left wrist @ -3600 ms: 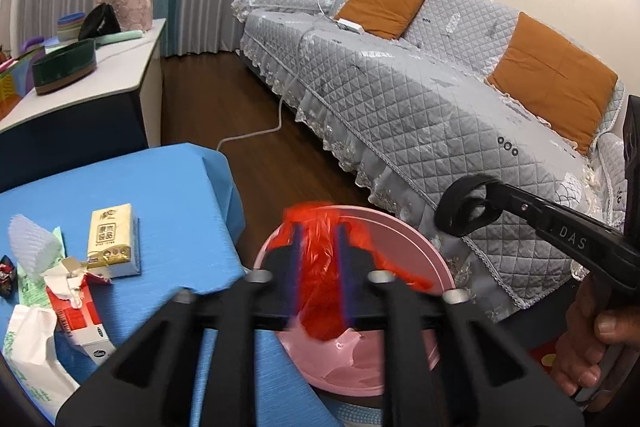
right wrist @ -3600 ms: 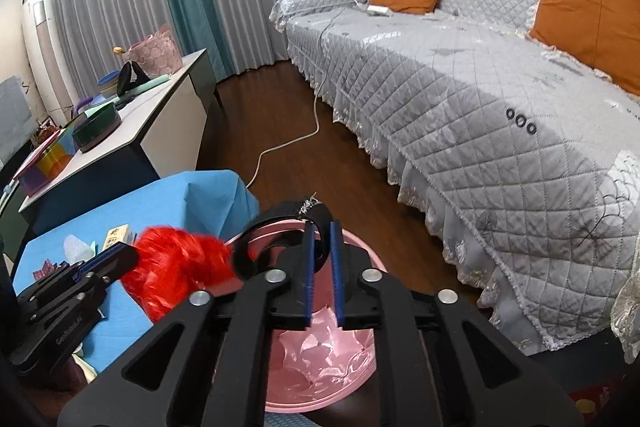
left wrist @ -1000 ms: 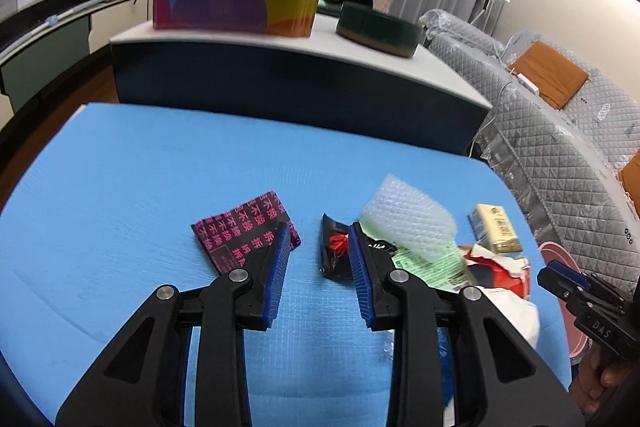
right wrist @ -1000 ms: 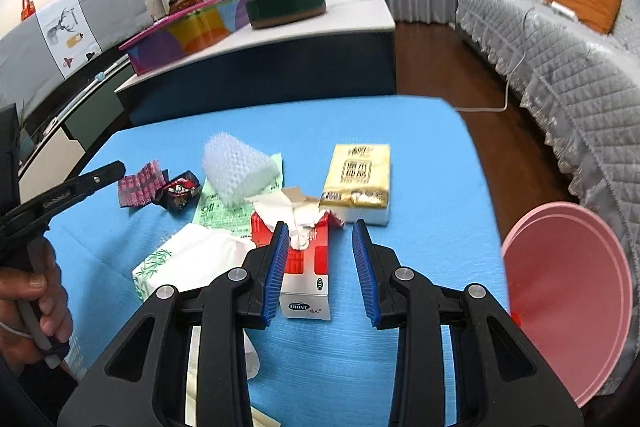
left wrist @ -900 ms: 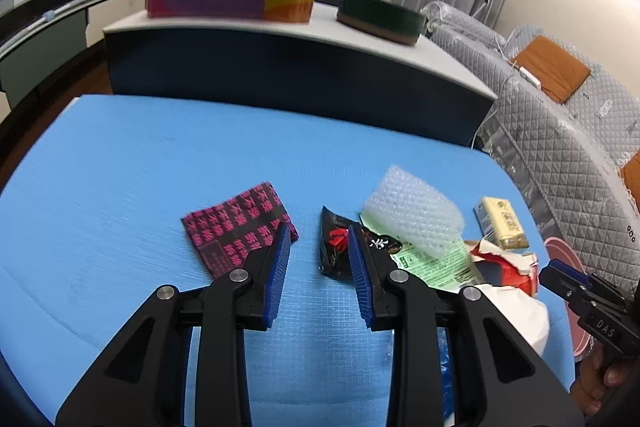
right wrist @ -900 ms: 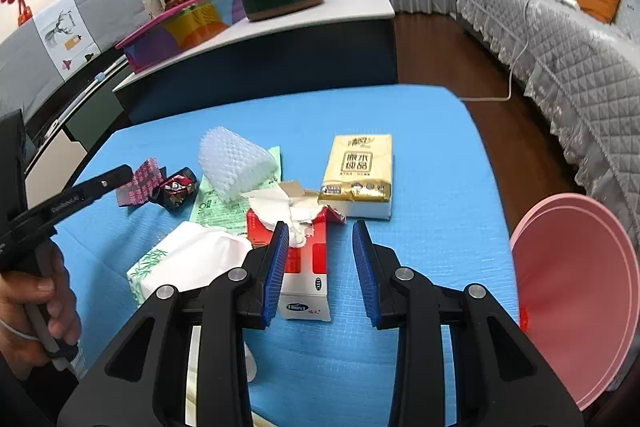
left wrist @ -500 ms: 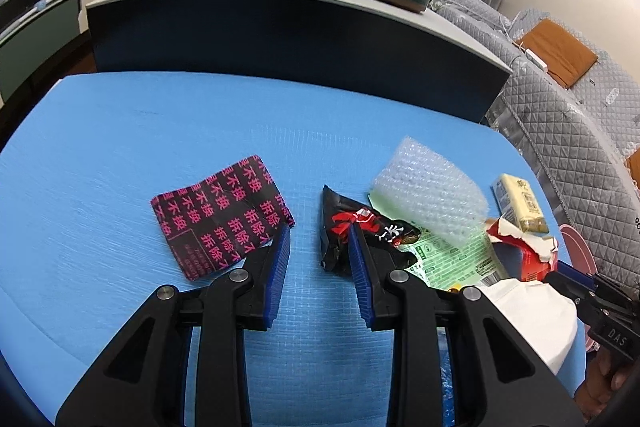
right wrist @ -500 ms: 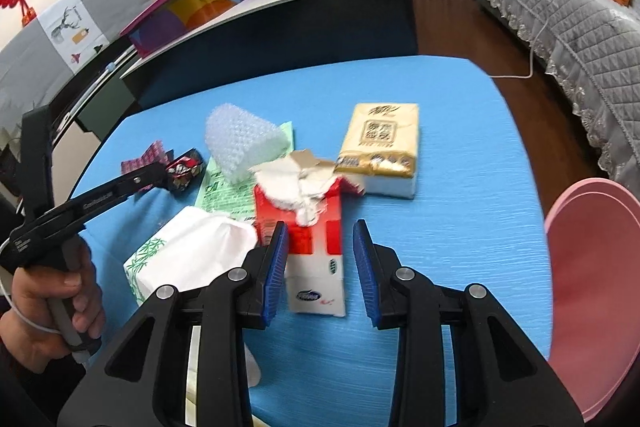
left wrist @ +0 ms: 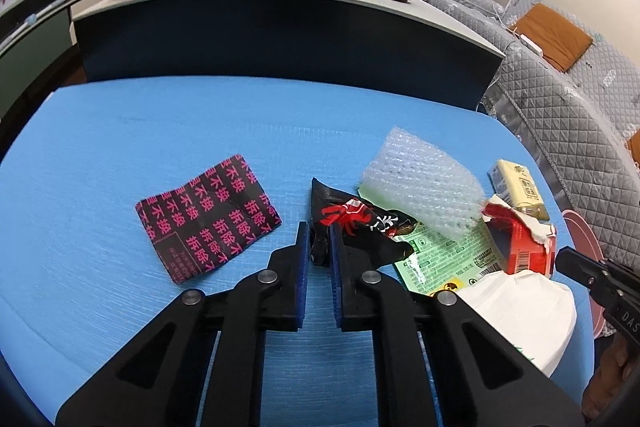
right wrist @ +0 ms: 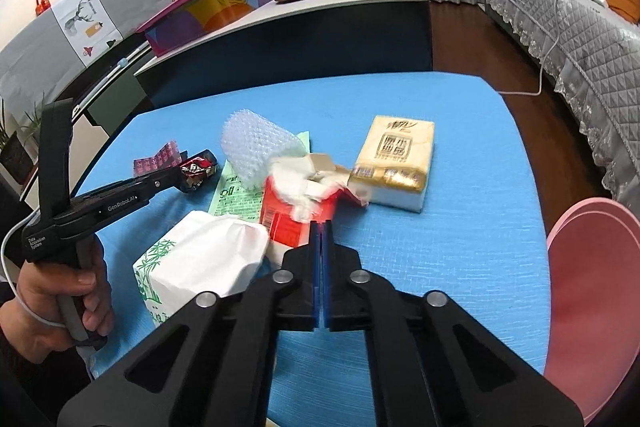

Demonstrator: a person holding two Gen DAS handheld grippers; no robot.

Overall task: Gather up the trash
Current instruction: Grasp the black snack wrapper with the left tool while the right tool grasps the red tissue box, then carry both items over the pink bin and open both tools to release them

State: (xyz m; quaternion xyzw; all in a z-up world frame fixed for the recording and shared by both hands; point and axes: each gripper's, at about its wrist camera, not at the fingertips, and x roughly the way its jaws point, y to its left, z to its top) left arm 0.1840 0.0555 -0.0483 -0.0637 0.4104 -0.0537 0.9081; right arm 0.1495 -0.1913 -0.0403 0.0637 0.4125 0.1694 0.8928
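My left gripper (left wrist: 319,241) has its jaws narrowed around the left end of a black snack wrapper with a red crab print (left wrist: 360,229) on the blue table (left wrist: 160,131). It also shows in the right wrist view (right wrist: 182,181) at that wrapper (right wrist: 198,165). My right gripper (right wrist: 322,227) is shut on the edge of a torn red carton (right wrist: 296,213), which also shows in the left wrist view (left wrist: 518,237). A black and pink wrapper (left wrist: 208,223) lies flat to the left. A bubble-wrap roll (left wrist: 424,183) lies on a green leaflet (left wrist: 444,259).
A yellow tissue pack (right wrist: 396,155) and a white tissue pack (right wrist: 200,259) lie on the table. A pink bin (right wrist: 596,299) stands off the table's right edge. A low cabinet (left wrist: 280,27) with boxes stands behind, and a grey sofa (right wrist: 580,27) at the right.
My left gripper's jaws have narrowed around the black crab wrapper's end. My right gripper has shut on the torn red carton's edge. Both moved forward over the table.
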